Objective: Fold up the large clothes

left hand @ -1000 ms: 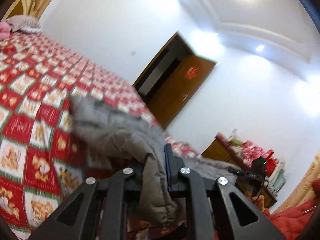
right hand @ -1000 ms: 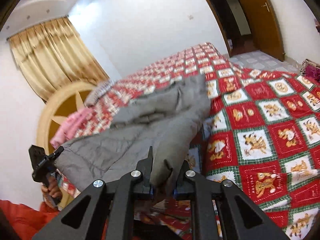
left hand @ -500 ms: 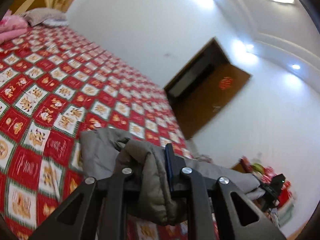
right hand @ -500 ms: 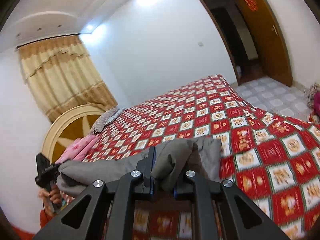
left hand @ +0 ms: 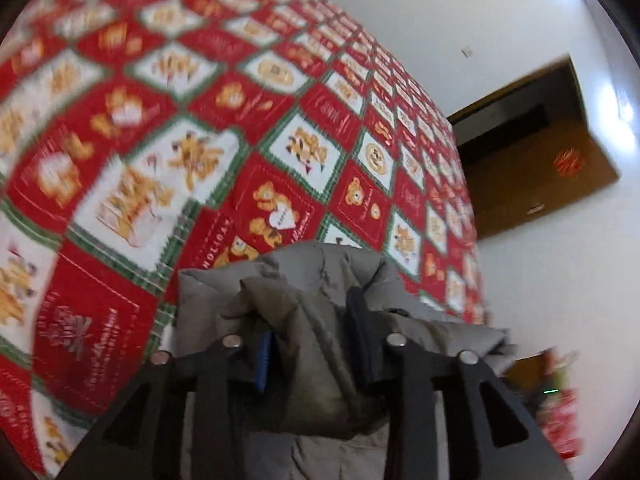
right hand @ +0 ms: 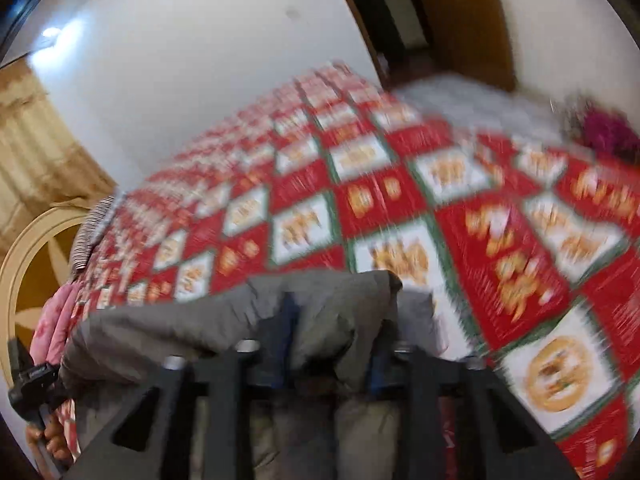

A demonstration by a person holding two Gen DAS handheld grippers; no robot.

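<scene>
A grey padded jacket (left hand: 312, 280) lies bunched at the near edge of a bed with a red, white and green teddy-bear quilt (left hand: 200, 120). My left gripper (left hand: 310, 344) has a fold of the jacket between its fingers. Its jaws are opening, and a gap shows beside the left pad. In the right wrist view the jacket (right hand: 200, 320) stretches to the left over the quilt (right hand: 400, 200). My right gripper (right hand: 330, 344) straddles another fold, and its jaws are opening too. The left gripper (right hand: 28, 380) shows at the far left, in a hand.
A brown door (left hand: 560, 168) stands open beside a dark doorway on the far wall. A round wooden headboard (right hand: 36, 260), a gold curtain (right hand: 32, 152), a striped pillow (right hand: 90, 232) and pink bedding (right hand: 56, 320) are at the bed's head. Pale floor (right hand: 460, 96) lies beyond the bed.
Both grippers have swung forward and down toward the quilt, carrying the jacket's edge over itself. Their jaws, pinched tight on the fabric before, now stand apart. The views are motion-blurred.
</scene>
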